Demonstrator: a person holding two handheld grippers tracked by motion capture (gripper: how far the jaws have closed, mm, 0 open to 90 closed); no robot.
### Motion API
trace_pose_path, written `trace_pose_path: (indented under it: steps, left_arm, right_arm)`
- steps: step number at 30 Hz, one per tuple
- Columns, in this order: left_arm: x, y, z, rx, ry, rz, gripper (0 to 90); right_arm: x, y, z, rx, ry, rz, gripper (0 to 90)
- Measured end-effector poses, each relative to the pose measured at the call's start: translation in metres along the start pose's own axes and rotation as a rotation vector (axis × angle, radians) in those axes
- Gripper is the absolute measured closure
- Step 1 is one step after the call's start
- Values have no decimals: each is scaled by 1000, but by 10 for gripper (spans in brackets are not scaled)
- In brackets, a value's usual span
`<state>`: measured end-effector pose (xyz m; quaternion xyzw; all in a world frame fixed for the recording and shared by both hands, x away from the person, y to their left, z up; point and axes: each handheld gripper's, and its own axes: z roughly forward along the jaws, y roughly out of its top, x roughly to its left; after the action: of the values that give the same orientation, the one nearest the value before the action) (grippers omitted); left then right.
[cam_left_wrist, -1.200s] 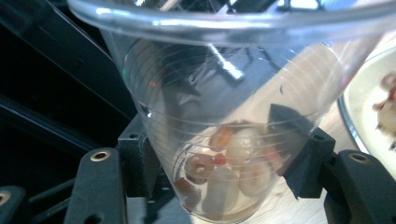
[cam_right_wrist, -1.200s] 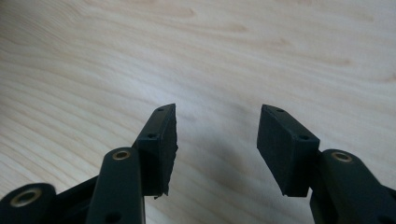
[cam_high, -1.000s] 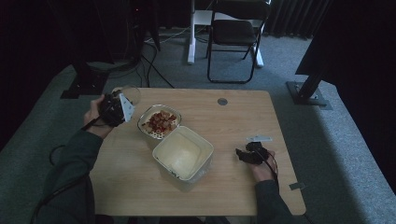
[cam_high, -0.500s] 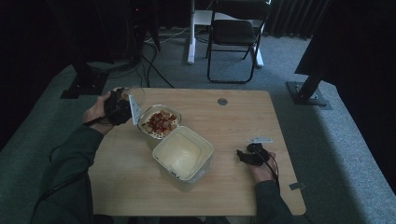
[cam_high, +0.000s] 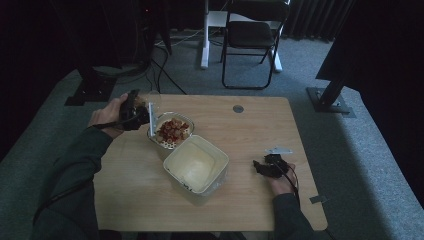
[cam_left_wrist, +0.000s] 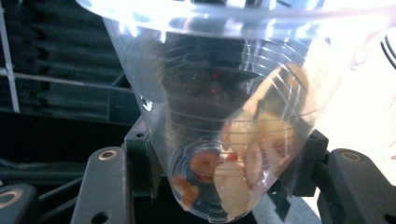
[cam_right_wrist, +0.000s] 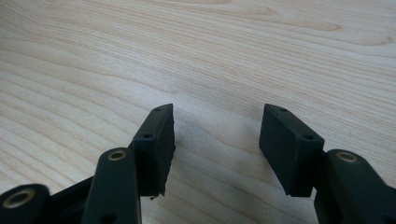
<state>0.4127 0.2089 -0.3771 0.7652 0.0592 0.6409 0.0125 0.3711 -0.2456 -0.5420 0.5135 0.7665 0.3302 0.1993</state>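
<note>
My left tool (cam_high: 142, 116) has its two black jaws clamped on the narrow base of a clear plastic cup (cam_left_wrist: 219, 107); in the left gripper view the ribbed wall of the cup rises between the jaws, its rim wide at the top of the picture. Inside the cup I can make out pale, roundish food pieces (cam_left_wrist: 247, 149) with red and orange bits among them, gathered toward one side of the wall and down at the base. From the high view I see that tool held up over the far left part of the worktop (cam_high: 250, 127), the cup tipped on its side with its mouth toward a round bowl (cam_high: 171, 131) just beside it. The bowl carries a heap of red and pale food. Touching the bowl on its near side, or very nearly so, sits a square white container (cam_high: 196, 163), turned cornerwise, its inside pale and bare as far as I can tell.

My right tool (cam_right_wrist: 216, 140) is spread wide with nothing between the jaws; the right gripper view looks past them onto bare light wood grain. In the high view it rests low at the near right part of the worktop (cam_high: 267, 167), well apart from the container. Beyond the far edge a dark folding chair (cam_high: 250, 37) stands on the grey floor
</note>
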Motion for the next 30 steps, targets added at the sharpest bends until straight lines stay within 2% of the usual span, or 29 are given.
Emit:
trace_pose_path:
  steps: [7,30]
  left_arm:
    - [2,7,-4,0,35,150,445]
    - [4,19,-12,-6,132,382,458]
  right_arm:
    - [0,-1,0,-6,-2,0,447]
    - [-1,-1,0,-17,3,14,446]
